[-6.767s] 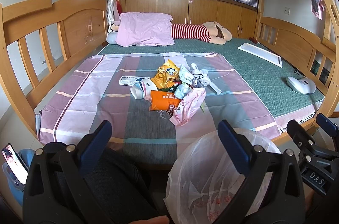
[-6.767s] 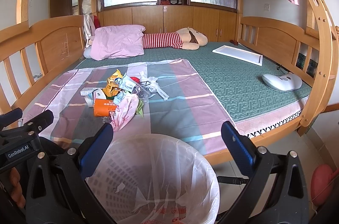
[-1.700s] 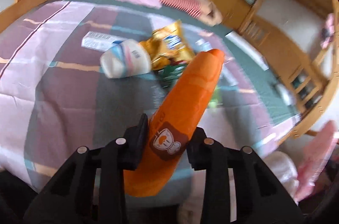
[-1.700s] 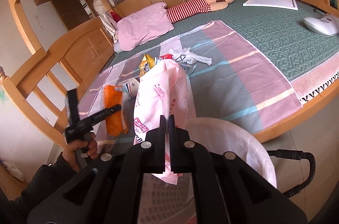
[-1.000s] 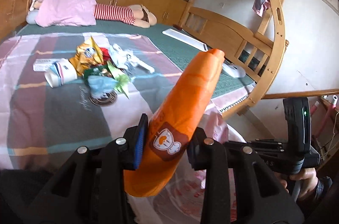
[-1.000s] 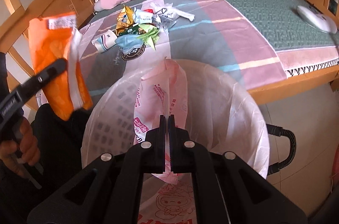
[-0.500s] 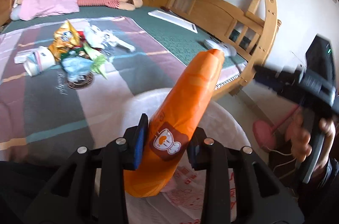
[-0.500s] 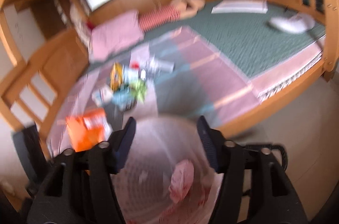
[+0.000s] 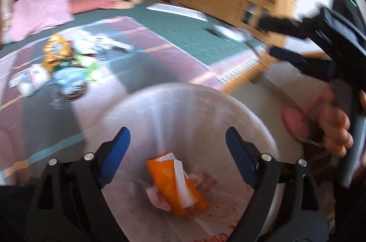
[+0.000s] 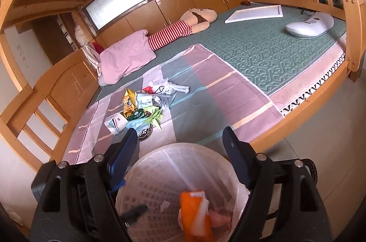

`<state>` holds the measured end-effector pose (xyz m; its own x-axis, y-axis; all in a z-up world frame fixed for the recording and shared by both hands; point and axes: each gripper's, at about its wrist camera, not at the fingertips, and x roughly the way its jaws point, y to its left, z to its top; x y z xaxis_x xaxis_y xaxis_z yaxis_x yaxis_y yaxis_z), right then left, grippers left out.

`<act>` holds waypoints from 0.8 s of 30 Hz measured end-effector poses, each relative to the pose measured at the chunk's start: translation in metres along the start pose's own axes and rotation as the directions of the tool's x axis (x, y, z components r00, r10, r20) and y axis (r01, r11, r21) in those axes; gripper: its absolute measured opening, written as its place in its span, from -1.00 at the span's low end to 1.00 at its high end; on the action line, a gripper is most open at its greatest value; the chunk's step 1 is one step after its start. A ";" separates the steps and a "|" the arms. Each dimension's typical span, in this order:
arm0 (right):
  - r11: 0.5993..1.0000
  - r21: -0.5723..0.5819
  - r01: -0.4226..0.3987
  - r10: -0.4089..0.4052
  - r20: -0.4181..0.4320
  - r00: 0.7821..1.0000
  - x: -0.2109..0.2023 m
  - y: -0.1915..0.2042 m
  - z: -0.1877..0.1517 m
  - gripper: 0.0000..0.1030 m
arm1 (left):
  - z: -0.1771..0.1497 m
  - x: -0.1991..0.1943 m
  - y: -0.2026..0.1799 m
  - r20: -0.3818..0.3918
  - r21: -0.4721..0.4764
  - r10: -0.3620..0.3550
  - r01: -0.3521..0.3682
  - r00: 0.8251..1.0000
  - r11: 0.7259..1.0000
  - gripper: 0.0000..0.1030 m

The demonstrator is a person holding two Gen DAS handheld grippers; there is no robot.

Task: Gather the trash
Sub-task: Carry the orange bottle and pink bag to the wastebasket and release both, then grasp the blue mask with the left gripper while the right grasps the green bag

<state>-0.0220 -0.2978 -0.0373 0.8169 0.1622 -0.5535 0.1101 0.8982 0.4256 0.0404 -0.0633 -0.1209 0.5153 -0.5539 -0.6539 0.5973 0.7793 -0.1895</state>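
A white bin lined with a clear bag (image 9: pixel 240 109) (image 10: pixel 160 157) stands by the bed's front edge. An orange packet (image 9: pixel 176 182) (image 10: pixel 194 216) lies inside it on a pink bag (image 9: pixel 155 196) (image 10: pixel 219 219). My left gripper (image 9: pixel 176 145) is open and empty right above the bin. My right gripper (image 10: pixel 180 150) is open and empty, higher above the bin; it also shows at the right of the left wrist view (image 9: pixel 320 40). A pile of trash (image 10: pixel 146 107) (image 9: pixel 61 61) lies on the striped sheet (image 10: pixel 205 91).
The wooden bed frame (image 10: pixel 306 111) runs past the bin. On the green mattress lie a pink pillow (image 10: pixel 125 56), a striped doll (image 10: pixel 183 29), a white board (image 10: pixel 254 13) and a white device (image 10: pixel 308 25). A black cable (image 10: pixel 306 166) lies on the floor right of the bin.
My left gripper has opened and the orange packet has dropped into the bin onto the pink bag. My right gripper, open since letting the pink bag go, has risen above the bin.
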 end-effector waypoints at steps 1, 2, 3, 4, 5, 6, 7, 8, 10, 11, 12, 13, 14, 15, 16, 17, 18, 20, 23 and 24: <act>1.000 -0.002 0.001 -0.001 -0.001 1.000 0.000 0.000 0.000 0.47 | 0.001 -0.003 0.008 0.020 -0.028 0.052 -0.051 0.998 0.998 0.66; 1.000 -0.005 0.007 -0.007 -0.008 1.000 0.004 0.002 0.002 0.47 | 0.002 -0.006 0.015 0.042 -0.053 0.100 -0.098 0.994 0.994 0.66; 1.000 -0.005 0.010 -0.010 -0.017 1.000 0.007 0.004 0.003 0.47 | 0.003 -0.009 0.022 0.059 -0.077 0.142 -0.138 0.988 0.987 0.66; 1.000 -0.004 0.011 -0.011 -0.026 1.000 0.011 0.006 0.005 0.47 | 0.003 -0.012 0.033 0.074 -0.111 0.194 -0.185 0.978 0.976 0.66; 1.000 -0.002 0.000 0.000 -0.036 0.999 0.020 0.009 0.010 0.47 | 0.005 -0.015 0.043 0.083 -0.141 0.236 -0.223 0.968 0.965 0.66; 1.000 0.000 -0.008 0.008 -0.040 0.999 0.026 0.012 0.012 0.47 | 0.005 -0.017 0.052 0.089 -0.165 0.266 -0.249 0.960 0.954 0.66; 1.000 -0.002 -0.014 0.014 -0.051 0.999 0.036 0.015 0.016 0.47 | 0.005 -0.019 0.067 0.097 -0.196 0.302 -0.279 0.948 0.940 0.66; 1.000 -0.015 -0.013 0.012 -0.075 0.997 0.054 0.022 0.022 0.47 | 0.006 -0.019 0.077 0.097 -0.212 0.318 -0.292 0.943 0.933 0.66; 0.999 -0.052 -0.011 0.006 -0.106 0.994 0.080 0.038 0.029 0.47 | 0.012 -0.018 0.098 0.099 -0.243 0.345 -0.314 0.933 0.918 0.66; 0.996 -0.083 -0.024 0.011 -0.147 0.989 0.104 0.050 0.034 0.47 | 0.018 -0.016 0.109 0.100 -0.251 0.357 -0.324 0.929 0.912 0.66; 0.995 -0.091 -0.036 0.019 -0.173 0.985 0.119 0.058 0.036 0.47 | 0.023 -0.015 0.119 0.099 -0.252 0.368 -0.334 0.925 0.908 0.66; 0.994 -0.094 -0.050 0.030 -0.202 0.979 0.135 0.066 0.039 0.47 | 0.033 -0.011 0.136 0.094 -0.256 0.386 -0.353 0.918 0.900 0.68; 0.994 -0.098 -0.052 0.027 -0.245 0.969 0.161 0.077 0.041 0.45 | 0.039 -0.009 0.145 0.088 -0.263 0.402 -0.368 0.912 0.892 0.71; 0.993 -0.109 -0.047 0.016 -0.269 0.963 0.176 0.085 0.042 0.45 | 0.046 -0.005 0.162 0.075 -0.281 0.426 -0.390 0.902 0.877 0.71; 0.991 -0.127 -0.050 0.009 -0.308 0.951 0.198 0.095 0.043 0.45 | 0.050 -0.002 0.171 0.065 -0.295 0.434 -0.398 0.899 0.869 0.73; 0.989 -0.139 -0.056 0.005 -0.340 0.941 0.218 0.104 0.042 0.44 | 0.050 0.002 0.185 0.050 -0.314 0.437 -0.401 0.898 0.861 0.73; 0.987 -0.151 -0.049 -0.009 -0.361 0.933 0.234 0.109 0.042 0.44 | 0.049 0.004 0.196 0.037 -0.334 0.436 -0.400 0.899 0.853 0.73; 0.985 -0.172 -0.028 -0.046 -0.415 0.908 0.278 0.120 0.040 0.44 | 0.038 0.008 0.223 -0.031 -0.438 0.424 -0.393 0.905 0.808 0.73; 0.988 -0.148 0.037 -0.105 -0.486 0.868 0.338 0.121 0.036 0.35 | 0.024 0.004 0.240 -0.045 -0.572 0.336 -0.300 0.941 0.763 0.77; 0.987 -0.146 0.061 -0.127 -0.501 0.856 0.352 0.118 0.035 0.31 | 0.022 0.002 0.244 -0.032 -0.596 0.319 -0.275 0.947 0.755 0.79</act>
<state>0.2985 -0.1491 -0.1570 0.4020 0.2294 -0.8865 0.0764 0.9563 0.2821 0.2006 0.1189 -0.1528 0.6589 -0.2662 -0.7036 -0.0573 0.9149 -0.3997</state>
